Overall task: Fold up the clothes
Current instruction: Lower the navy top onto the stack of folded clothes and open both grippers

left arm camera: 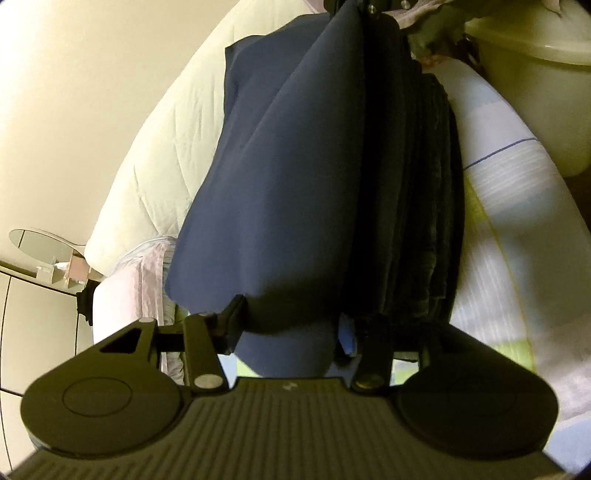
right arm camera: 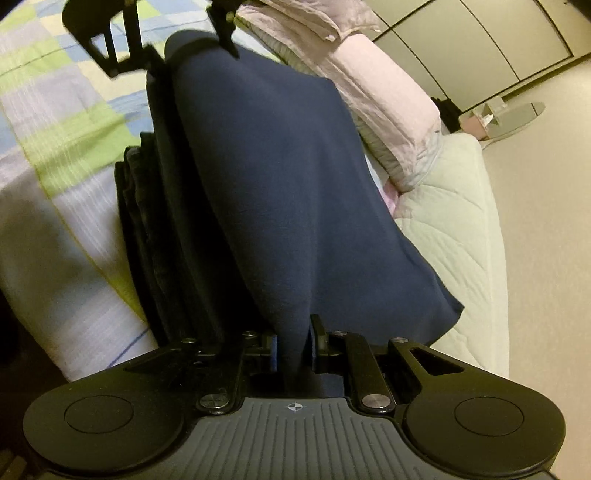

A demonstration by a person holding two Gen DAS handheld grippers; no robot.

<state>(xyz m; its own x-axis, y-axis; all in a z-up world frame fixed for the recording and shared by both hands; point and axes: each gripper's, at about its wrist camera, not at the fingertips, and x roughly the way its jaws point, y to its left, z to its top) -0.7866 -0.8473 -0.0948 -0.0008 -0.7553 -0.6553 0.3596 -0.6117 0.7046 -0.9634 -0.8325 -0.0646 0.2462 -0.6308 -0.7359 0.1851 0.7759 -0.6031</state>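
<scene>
A navy blue garment (left arm camera: 280,177) is stretched between my two grippers above a bed. My left gripper (left arm camera: 291,328) holds one end of it between its jaws. My right gripper (right arm camera: 293,349) is shut on the other end of the navy garment (right arm camera: 280,177). Each gripper shows at the far end of the other's view: the right gripper (left arm camera: 369,5) and the left gripper (right arm camera: 155,40). A stack of dark folded clothes (left arm camera: 424,206) lies right under the garment; it also shows in the right wrist view (right arm camera: 147,229).
The bed has a checked green, blue and white cover (right arm camera: 55,122). A pale quilted duvet (left arm camera: 155,155) and a pink folded sheet (right arm camera: 384,99) lie beside the clothes. A pale plastic basket (left arm camera: 535,74) stands at the far right. A small round glass table (left arm camera: 40,243) stands by the wardrobe.
</scene>
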